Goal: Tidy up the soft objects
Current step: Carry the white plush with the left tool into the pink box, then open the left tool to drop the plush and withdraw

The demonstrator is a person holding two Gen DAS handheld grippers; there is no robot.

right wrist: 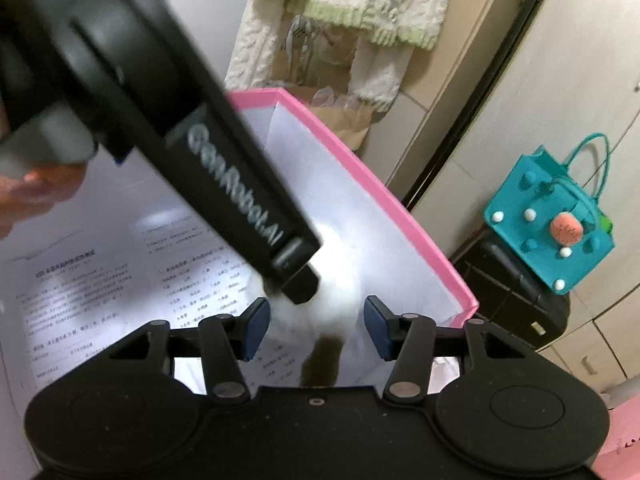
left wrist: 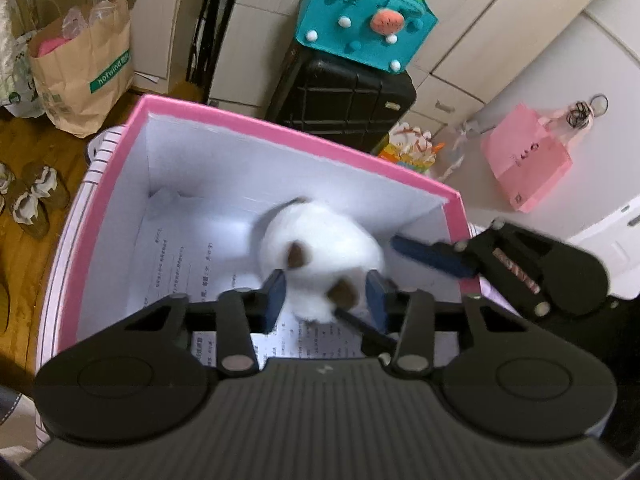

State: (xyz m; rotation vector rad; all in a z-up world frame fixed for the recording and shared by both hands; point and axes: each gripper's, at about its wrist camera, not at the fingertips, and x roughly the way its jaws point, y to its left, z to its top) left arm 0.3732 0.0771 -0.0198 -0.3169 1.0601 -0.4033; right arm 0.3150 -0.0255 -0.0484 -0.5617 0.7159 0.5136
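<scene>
Ahead of my left claw, pale cream cabinet fronts [left wrist: 472, 12] make the far wall, drawer lines running across them. A black hard-shell suitcase [left wrist: 344, 100] stands against them, a teal felt bag [left wrist: 360, 20] with white pompoms sitting on top. Off to my right, a pink paper bag [left wrist: 528, 160] lies on a white surface. To my left, wooden floor [left wrist: 24, 248], warm brown, with slippers [left wrist: 32, 196] on it. Further left and ahead, a brown paper bag [left wrist: 84, 64] stands upright. Ahead of my right claw, a cream and green knitted sweater [right wrist: 344, 4] hangs down. Light is soft and even, indoor.
</scene>
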